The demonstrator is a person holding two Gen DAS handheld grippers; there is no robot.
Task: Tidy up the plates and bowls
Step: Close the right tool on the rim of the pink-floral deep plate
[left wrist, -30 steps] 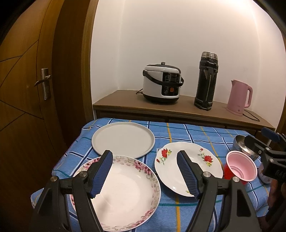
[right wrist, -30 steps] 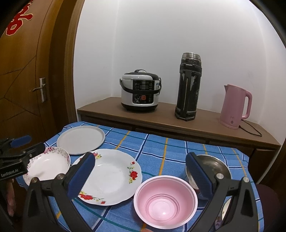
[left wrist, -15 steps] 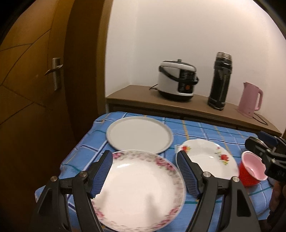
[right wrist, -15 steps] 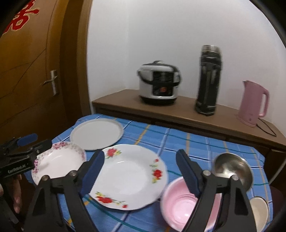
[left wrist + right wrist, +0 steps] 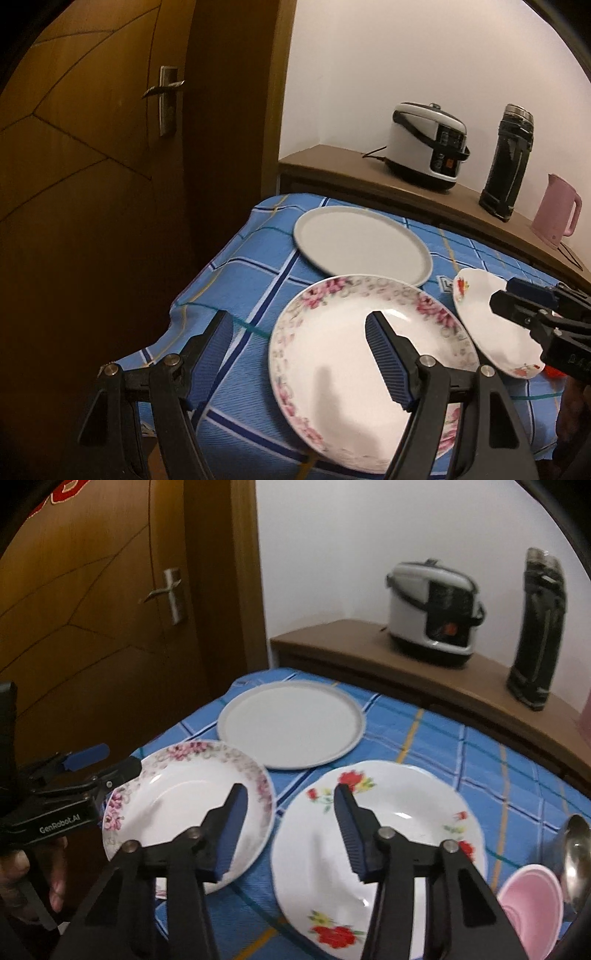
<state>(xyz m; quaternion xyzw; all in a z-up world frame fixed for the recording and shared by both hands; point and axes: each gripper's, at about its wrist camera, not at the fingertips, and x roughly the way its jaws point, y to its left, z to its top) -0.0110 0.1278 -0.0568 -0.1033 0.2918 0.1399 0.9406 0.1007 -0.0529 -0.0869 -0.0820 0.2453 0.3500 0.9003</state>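
Note:
A pink-flowered plate [image 5: 332, 369] [image 5: 173, 794] lies at the near left of the blue checked tablecloth [image 5: 240, 280]. My left gripper [image 5: 299, 354] [image 5: 107, 762] hovers open over its left rim, one finger above the cloth, the other above the plate's well. A red-flowered plate [image 5: 399, 834] [image 5: 480, 317] lies beside it, and a plain grey plate [image 5: 362, 243] [image 5: 291, 723] behind. My right gripper [image 5: 290, 823] [image 5: 517, 297] hangs above the gap between the two flowered plates, its jaws closing with nothing pressed between them. A pink bowl [image 5: 532, 897] and a steel bowl [image 5: 576, 849] sit far right.
A wooden sideboard [image 5: 369, 642] behind the table carries a rice cooker [image 5: 432, 609], a black thermos [image 5: 539, 627] and a pink kettle [image 5: 557, 210]. A wooden door [image 5: 92, 166] stands left of the table's edge. A hand [image 5: 37, 867] holds the left gripper.
Both grippers swung left across the table. The right jaws narrowed, and the pink bowl slid from the middle to the right edge of the right wrist view.

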